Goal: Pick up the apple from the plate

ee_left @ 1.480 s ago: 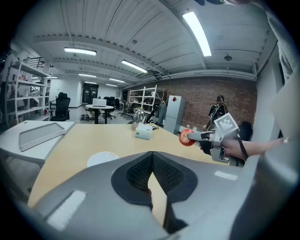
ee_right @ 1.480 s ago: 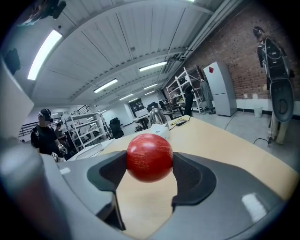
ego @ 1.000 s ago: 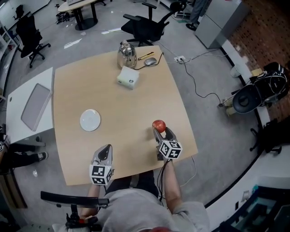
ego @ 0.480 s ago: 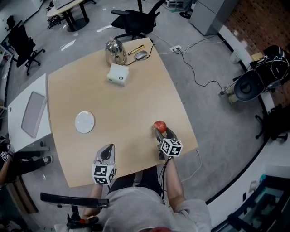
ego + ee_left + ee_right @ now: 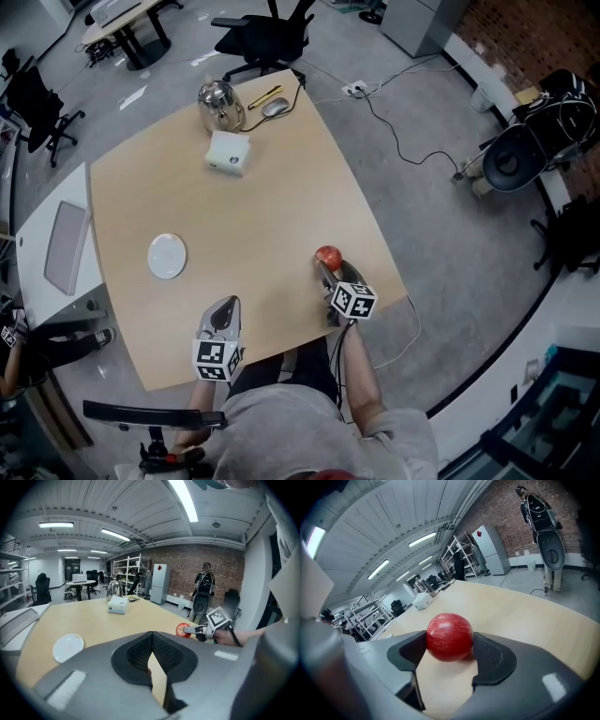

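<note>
Gripping the apple [image 5: 449, 636] snugly in the right gripper [image 5: 451, 654], well apart from the plate [image 5: 167, 255]; next, probably, lifting clear.

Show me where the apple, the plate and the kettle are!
apple [image 5: 450, 637], right gripper view, middle of its red skin
plate [image 5: 167, 256], head view, its bare white middle
kettle [image 5: 217, 101], head view, its shiny round body

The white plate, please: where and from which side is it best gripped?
Probably its near rim, the left gripper coming in low from the person's side: the plate lies flat and empty, so only that thin edge fits between the fingers.
</note>
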Available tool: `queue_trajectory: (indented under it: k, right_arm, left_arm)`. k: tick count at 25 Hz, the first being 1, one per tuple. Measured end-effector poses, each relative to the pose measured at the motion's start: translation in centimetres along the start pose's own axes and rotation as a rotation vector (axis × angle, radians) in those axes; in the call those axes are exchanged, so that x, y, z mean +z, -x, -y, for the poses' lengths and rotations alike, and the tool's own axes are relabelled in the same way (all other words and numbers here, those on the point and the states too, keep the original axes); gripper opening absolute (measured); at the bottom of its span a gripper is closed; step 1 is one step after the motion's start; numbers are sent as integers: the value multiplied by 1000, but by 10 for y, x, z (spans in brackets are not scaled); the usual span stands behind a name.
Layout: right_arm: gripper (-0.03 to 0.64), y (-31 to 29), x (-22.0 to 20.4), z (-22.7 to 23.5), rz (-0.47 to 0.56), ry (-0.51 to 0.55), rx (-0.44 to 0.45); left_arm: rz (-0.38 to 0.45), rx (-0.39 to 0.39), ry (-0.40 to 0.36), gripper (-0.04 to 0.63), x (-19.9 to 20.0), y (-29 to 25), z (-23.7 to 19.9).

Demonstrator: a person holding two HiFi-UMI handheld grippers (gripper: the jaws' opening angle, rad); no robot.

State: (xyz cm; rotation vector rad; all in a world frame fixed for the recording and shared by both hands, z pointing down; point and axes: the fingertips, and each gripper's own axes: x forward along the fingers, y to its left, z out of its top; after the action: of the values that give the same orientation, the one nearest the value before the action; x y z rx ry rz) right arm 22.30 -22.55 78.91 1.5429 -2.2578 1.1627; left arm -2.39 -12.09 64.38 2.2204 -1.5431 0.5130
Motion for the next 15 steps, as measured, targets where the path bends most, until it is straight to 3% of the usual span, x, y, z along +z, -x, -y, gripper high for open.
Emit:
queue_trajectory:
  k: [15]
  right_arm:
    - [348, 8, 19, 19, 38, -69, -17]
  left_arm:
    - [-12, -28, -19, 20, 18, -16, 18]
